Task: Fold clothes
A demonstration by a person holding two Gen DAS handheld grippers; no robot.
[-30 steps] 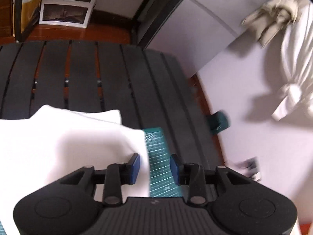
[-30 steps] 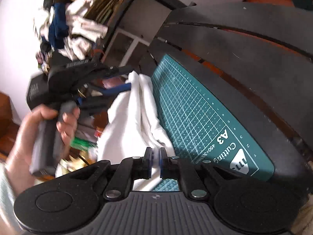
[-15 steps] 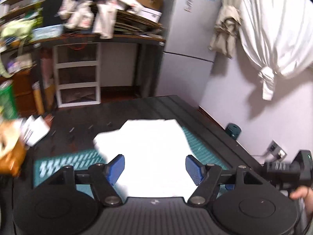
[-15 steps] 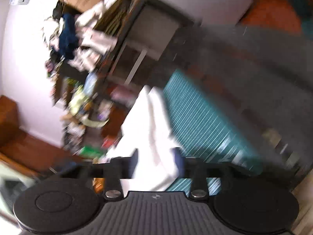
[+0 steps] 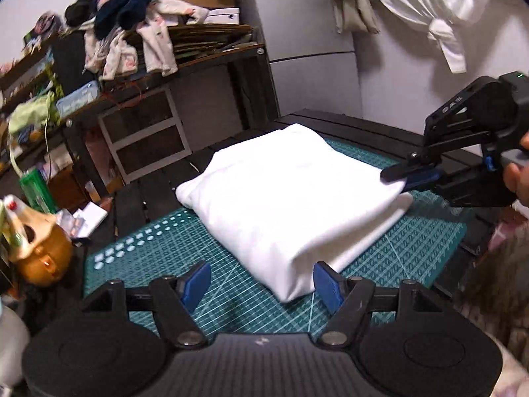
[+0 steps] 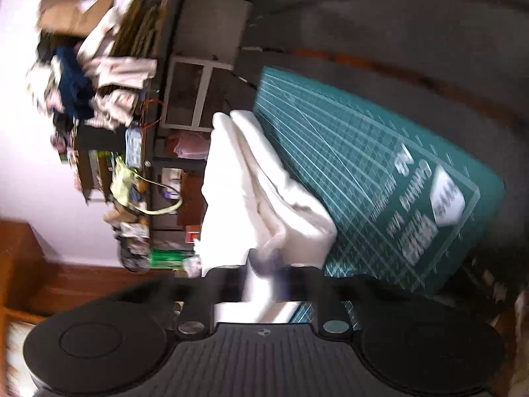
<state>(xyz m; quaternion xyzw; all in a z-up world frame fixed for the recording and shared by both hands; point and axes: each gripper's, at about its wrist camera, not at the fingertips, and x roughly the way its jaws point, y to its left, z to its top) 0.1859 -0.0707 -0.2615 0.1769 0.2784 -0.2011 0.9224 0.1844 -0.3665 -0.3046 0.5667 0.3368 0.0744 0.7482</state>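
Left wrist view: white garment [image 5: 291,198] now lies as a folded, roughly square stack on the green mat [image 5: 158,251] just ahead of the left tongs [image 5: 261,286], which let go w/in the last sec and stand spread wide, holding nothing. Right tongs [image 5: 401,178] are at the stack's far-right corner, prob. pinching it, though blur means I can't tell for sure. Fold looks near done.

Left gripper [image 5: 263,283] is hovering with jaws spread wide; right gripper [image 5: 401,177], rolled sideways, is pinching with jaws closed, held by a hand [image 5: 519,178].
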